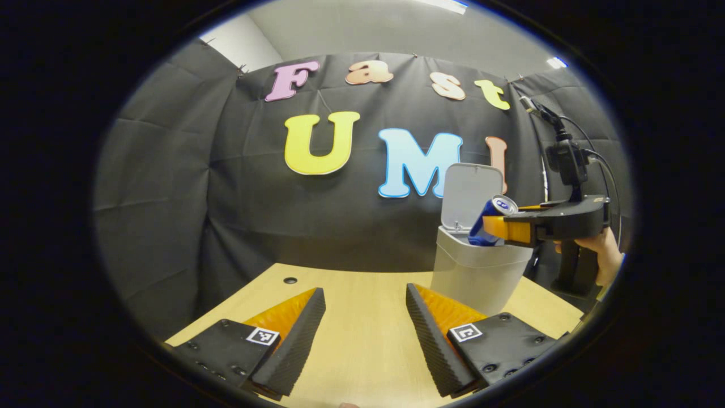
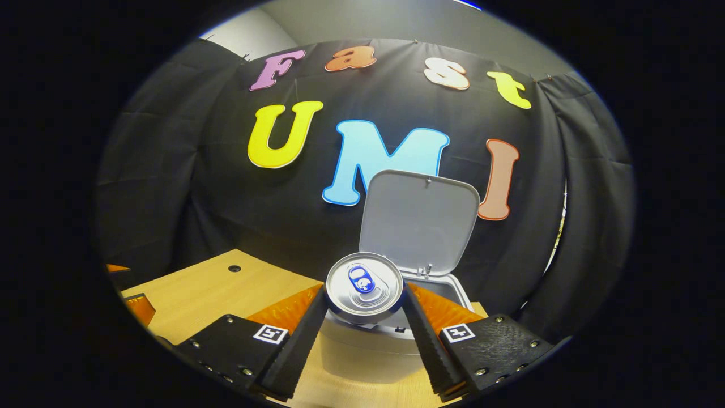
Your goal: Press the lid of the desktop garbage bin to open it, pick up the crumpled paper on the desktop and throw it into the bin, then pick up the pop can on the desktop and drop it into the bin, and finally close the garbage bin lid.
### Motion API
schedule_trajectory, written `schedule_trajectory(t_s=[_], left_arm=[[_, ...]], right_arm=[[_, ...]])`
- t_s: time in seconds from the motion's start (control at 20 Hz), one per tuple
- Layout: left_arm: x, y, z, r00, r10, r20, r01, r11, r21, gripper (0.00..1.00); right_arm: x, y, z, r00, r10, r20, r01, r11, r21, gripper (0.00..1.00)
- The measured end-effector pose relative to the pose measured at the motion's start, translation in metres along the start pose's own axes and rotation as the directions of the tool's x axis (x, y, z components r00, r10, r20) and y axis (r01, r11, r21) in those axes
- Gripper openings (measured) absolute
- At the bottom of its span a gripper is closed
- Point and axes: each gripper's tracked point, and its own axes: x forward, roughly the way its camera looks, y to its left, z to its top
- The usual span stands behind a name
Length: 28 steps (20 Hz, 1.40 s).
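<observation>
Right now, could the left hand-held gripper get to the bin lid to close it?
Probably not yet: the right hand-held gripper holds the pop can over the open bin, in front of its raised lid.

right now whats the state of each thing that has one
garbage bin: open, upright on the table
lid: flipped up, standing behind the opening
pop can: clamped in the right gripper, tilted over the bin's opening
left gripper: open, empty, low over the table
</observation>
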Motion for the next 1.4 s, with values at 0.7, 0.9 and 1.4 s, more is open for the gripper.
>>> schedule_trajectory(t_s=[0.7, 0.9, 1.4], left_arm=[[-0.005, 0.002, 0.004, 1.0, -0.01, 0.019, 0.01, 1.0, -0.004, 0.94], [0.001, 0.006, 0.007, 0.999, -0.013, 0.031, 0.014, 1.0, -0.015, 0.96], [0.059, 0.006, 0.034, 0.994, -0.083, 0.069, 0.083, 0.997, 0.009, 0.94]], right_arm=[[-0.004, -0.013, 0.028, 0.999, -0.032, 0.043, 0.032, 0.999, 0.005, 0.9], [-0.002, -0.023, 0.047, 0.996, -0.061, 0.067, 0.061, 0.998, 0.009, 0.9], [0.032, -0.059, 0.102, 0.979, -0.166, 0.122, 0.17, 0.985, -0.02, 0.9]])
